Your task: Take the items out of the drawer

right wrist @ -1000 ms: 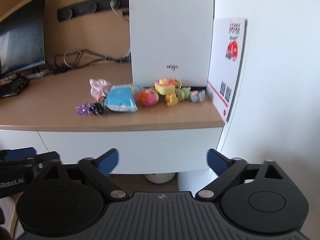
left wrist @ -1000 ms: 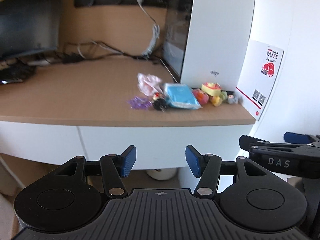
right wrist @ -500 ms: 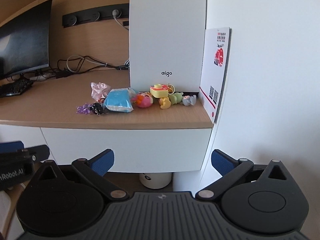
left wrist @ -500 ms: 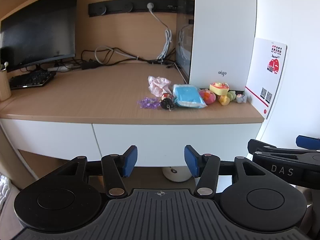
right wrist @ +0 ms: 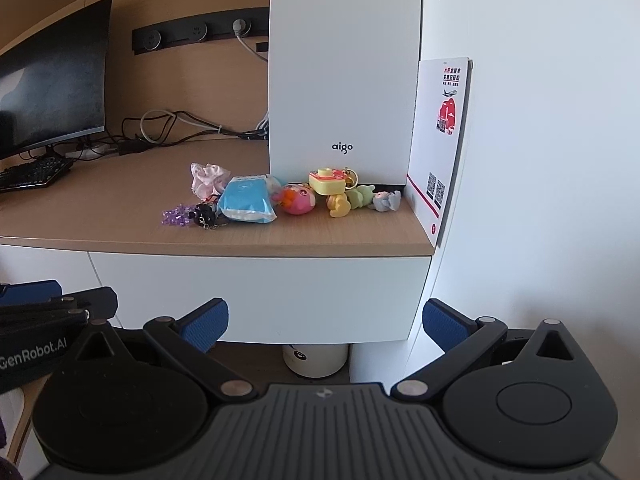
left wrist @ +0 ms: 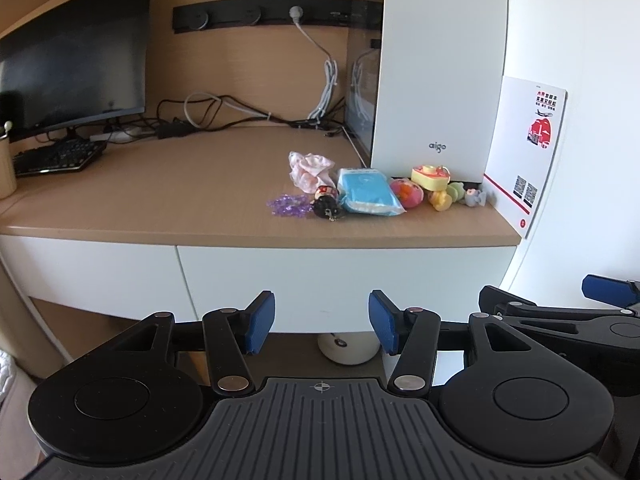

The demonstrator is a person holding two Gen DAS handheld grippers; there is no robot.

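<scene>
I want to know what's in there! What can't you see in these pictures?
- Inside the drawer: hidden in both views by its shut white front.
- Small print on the card: too small to read in either view.
- The monitor: cut off by the left wrist view's edge.

A wooden desk [right wrist: 120, 216] carries a white PC case [right wrist: 344, 72], toys [right wrist: 320, 196], a blue packet [right wrist: 246, 200], a keyboard [right wrist: 32, 172], a monitor [right wrist: 52, 80] and cables [right wrist: 180, 128].

White aigo tower [right wrist: 344, 80] upright on desk [right wrist: 100, 200]; dark monitor [left wrist: 72, 68] and keyboard [left wrist: 56, 158] far left. Printed card [right wrist: 440, 140] against wall; cables [left wrist: 240, 114] behind.
</scene>
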